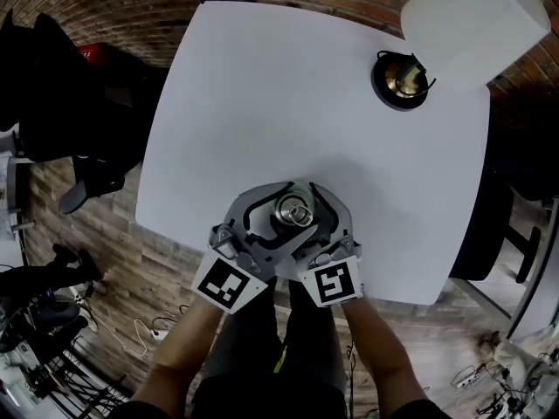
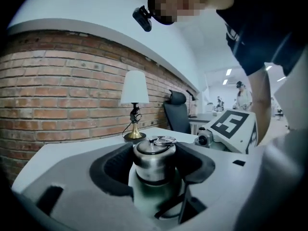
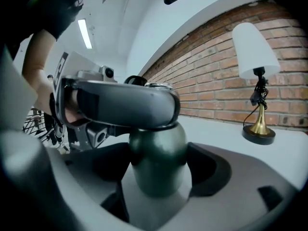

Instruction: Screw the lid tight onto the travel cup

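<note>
Left gripper [image 2: 156, 165] is clamping the steel lid [image 2: 153, 154]. Its two dark curved pads are pressing on opposite sides of the lid, with the jaws standing fairly wide to take it. Right gripper [image 3: 161, 171] is gripping lower down, its pads closing from either side on the dark green body of the travel cup [image 3: 158, 153], just beneath the left gripper's jaw, which is crossing the top of the right gripper view. The cup is standing upright on the white table [image 1: 288, 103], close to the near edge and about midway along it. The lid is sitting on its mouth with a small wire ring [image 2: 165, 139] lying on top; how far the lid is screwed down cannot be told. Both grippers are reaching in side by side from the near edge, the left marker cube [image 1: 229, 285] and the right marker cube [image 1: 330, 282] hanging over that edge ahead of the person's forearms [image 1: 188, 343]. A lamp [image 1: 403, 78] with a brass base and white shade is standing at the table's far right corner, well apart from the cup. A brick wall [image 2: 57, 90] is running behind the table, and a black chair [image 2: 175, 110] is standing beyond it.
</note>
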`<act>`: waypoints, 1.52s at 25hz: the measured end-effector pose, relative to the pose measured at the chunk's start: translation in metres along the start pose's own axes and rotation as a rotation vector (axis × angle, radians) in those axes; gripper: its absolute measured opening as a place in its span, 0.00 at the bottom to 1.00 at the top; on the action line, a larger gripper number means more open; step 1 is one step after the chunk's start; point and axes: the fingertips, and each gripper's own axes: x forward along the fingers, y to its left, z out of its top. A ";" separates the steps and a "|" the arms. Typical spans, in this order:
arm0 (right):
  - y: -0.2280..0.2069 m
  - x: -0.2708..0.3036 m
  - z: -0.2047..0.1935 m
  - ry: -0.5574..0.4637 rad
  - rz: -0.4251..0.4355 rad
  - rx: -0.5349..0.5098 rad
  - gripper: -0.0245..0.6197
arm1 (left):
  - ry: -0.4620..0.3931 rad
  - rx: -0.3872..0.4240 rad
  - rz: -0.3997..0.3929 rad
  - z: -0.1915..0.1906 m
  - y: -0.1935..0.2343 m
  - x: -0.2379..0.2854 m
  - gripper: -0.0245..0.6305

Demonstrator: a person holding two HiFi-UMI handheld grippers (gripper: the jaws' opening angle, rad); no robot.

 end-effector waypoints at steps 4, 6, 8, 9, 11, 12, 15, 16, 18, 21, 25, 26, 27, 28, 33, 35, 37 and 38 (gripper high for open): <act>0.001 0.000 0.001 -0.003 0.004 -0.001 0.57 | -0.036 0.026 -0.199 0.001 -0.008 -0.002 0.44; 0.001 0.000 0.001 0.001 0.006 -0.003 0.57 | -0.045 0.024 -0.281 0.001 -0.010 -0.003 0.44; 0.001 0.000 0.001 0.003 0.007 -0.004 0.57 | -0.051 0.021 -0.350 0.002 -0.012 -0.003 0.44; 0.001 0.000 0.001 0.001 0.006 -0.003 0.57 | -0.053 0.021 -0.381 0.002 -0.013 -0.003 0.44; 0.001 -0.001 0.001 -0.001 0.006 -0.003 0.57 | -0.055 0.020 -0.438 0.002 -0.015 -0.004 0.44; 0.001 0.000 0.001 0.000 0.006 -0.003 0.57 | -0.055 0.017 -0.462 0.002 -0.015 -0.004 0.44; 0.000 0.000 0.001 0.003 0.007 -0.002 0.57 | -0.050 0.005 -0.507 0.001 -0.016 -0.003 0.44; 0.000 0.000 0.000 0.005 0.007 -0.003 0.57 | -0.047 0.002 -0.516 0.001 -0.016 -0.003 0.44; 0.001 0.000 0.000 0.006 0.008 -0.007 0.57 | -0.046 -0.004 -0.527 0.001 -0.016 -0.004 0.44; 0.001 0.000 0.000 0.001 0.007 -0.002 0.57 | -0.046 -0.012 -0.529 0.000 -0.017 -0.004 0.44; 0.001 -0.001 0.000 0.008 0.006 -0.009 0.57 | -0.049 -0.005 -0.519 0.000 -0.017 -0.004 0.44; 0.001 -0.001 -0.001 0.013 0.005 -0.016 0.57 | -0.051 -0.005 -0.516 0.000 -0.017 -0.004 0.44; 0.002 -0.001 -0.001 0.018 0.005 -0.027 0.57 | -0.053 -0.004 -0.512 0.001 -0.017 -0.004 0.44; 0.002 -0.002 -0.002 0.022 0.006 -0.036 0.57 | -0.055 -0.004 -0.509 0.001 -0.017 -0.004 0.44; 0.004 -0.012 -0.003 0.048 0.019 -0.051 0.57 | -0.064 -0.001 -0.495 0.001 -0.016 -0.004 0.45; 0.006 -0.018 -0.007 0.071 0.010 -0.055 0.57 | -0.069 -0.005 -0.488 0.002 -0.017 -0.004 0.45; 0.006 -0.024 -0.012 0.094 -0.005 -0.051 0.57 | -0.075 -0.012 -0.476 0.002 -0.017 -0.005 0.51; 0.006 -0.027 -0.013 0.100 -0.013 -0.045 0.57 | -0.079 -0.014 -0.467 0.002 -0.016 -0.005 0.53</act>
